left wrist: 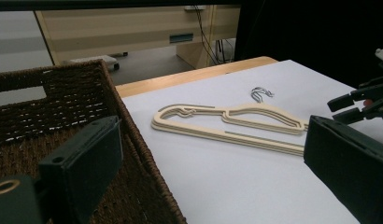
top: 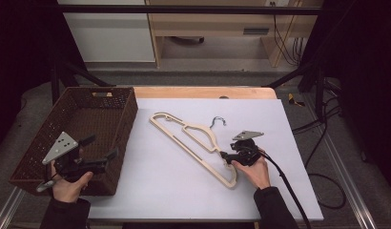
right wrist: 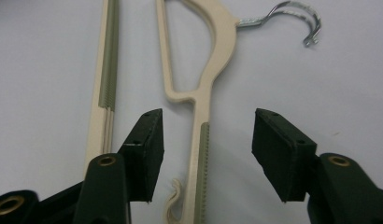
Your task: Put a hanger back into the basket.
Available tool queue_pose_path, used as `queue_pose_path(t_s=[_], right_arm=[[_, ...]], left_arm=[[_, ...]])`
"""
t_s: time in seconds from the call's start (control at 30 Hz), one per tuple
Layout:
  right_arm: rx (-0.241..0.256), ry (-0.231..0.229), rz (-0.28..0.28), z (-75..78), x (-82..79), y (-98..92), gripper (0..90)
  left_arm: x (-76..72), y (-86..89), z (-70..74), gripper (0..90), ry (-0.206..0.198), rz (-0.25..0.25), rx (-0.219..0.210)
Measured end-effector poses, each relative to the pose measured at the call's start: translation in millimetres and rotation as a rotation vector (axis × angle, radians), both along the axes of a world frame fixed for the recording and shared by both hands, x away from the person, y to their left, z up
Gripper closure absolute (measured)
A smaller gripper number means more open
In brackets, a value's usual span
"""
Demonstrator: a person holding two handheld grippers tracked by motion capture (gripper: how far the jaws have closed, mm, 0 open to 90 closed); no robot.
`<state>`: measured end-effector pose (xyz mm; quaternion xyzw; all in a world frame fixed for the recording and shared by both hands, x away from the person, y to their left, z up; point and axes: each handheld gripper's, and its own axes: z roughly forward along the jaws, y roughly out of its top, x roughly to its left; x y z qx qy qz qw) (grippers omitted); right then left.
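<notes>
One stack of cream hangers (top: 196,143) on the counter (top: 279,191), at least two by the layered edges, exact count unclear, one metal hook (top: 217,122), one brown woven basket (top: 77,138) at the counter's left edge, two hand-held grippers

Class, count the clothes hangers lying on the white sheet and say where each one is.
2, as far as shows: cream hangers stacked one on the other, mid-sheet, right of the brown basket. The edge shows layers, so another may be hidden. The right gripper straddles one arm.
</notes>
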<state>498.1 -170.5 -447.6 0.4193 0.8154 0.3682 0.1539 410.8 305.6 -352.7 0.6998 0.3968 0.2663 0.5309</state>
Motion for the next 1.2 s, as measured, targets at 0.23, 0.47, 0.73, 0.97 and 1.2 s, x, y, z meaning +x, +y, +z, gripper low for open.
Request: queue_pose_path(t_s=[0.23,0.47,0.73,0.97,1.2], right_arm=[[-0.033,0.066,-0.012,-13.8,6.8,6.8,61.4],[-0.04,0.112,-0.011,-20.1,9.7,8.4,66.4],[-0.028,0.129,-0.006,-21.6,10.7,9.2,76.0],[-0.018,0.127,-0.029,-17.5,9.4,7.7,77.3],[-0.008,0.108,-0.039,-14.2,8.6,5.7,78.2]], left_arm=[[-0.4,-0.6,0.5,4.4,-0.001,-0.002,0.002],[-0.2,-1.3,0.2,4.6,0.001,-0.003,0.004],[0.6,-1.8,-0.6,4.8,0.007,-0.002,0.007],[0.6,-1.7,-0.5,4.9,0.006,0.0,0.005],[0.6,-2.4,-0.8,5.1,0.009,0.0,0.007]])
